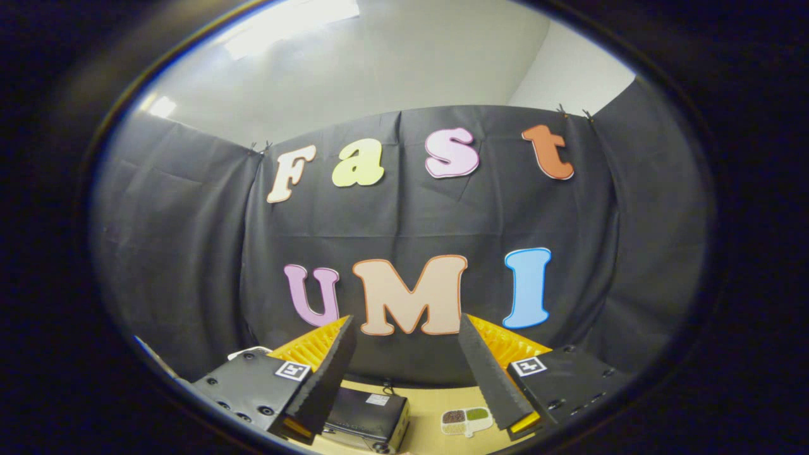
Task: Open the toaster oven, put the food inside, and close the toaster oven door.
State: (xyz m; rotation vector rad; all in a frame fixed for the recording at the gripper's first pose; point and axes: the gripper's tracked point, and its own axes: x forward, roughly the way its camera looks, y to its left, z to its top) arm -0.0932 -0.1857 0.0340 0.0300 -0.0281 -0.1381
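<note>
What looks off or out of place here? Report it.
Nothing stands out. The toaster oven sits upright on the table, the food lies tidy on its small tray beside it, and the gripper hangs open above both, holding nothing.

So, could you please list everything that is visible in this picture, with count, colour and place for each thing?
toaster oven: one, black, on the table below and between the fingers, nearer the left one; its top faces the camera, so the door state cannot be told.
food tray: one, white with brown, dark and green portions, on the table to the right of the toaster oven, beside the right finger.
table: one, light wood, under both things.
booth wall: one, black cloth, behind the table.
room wall: pale grey, above the cloth.
gripper: one, fingers open and wide apart, holding nothing, raised above the table.
</note>
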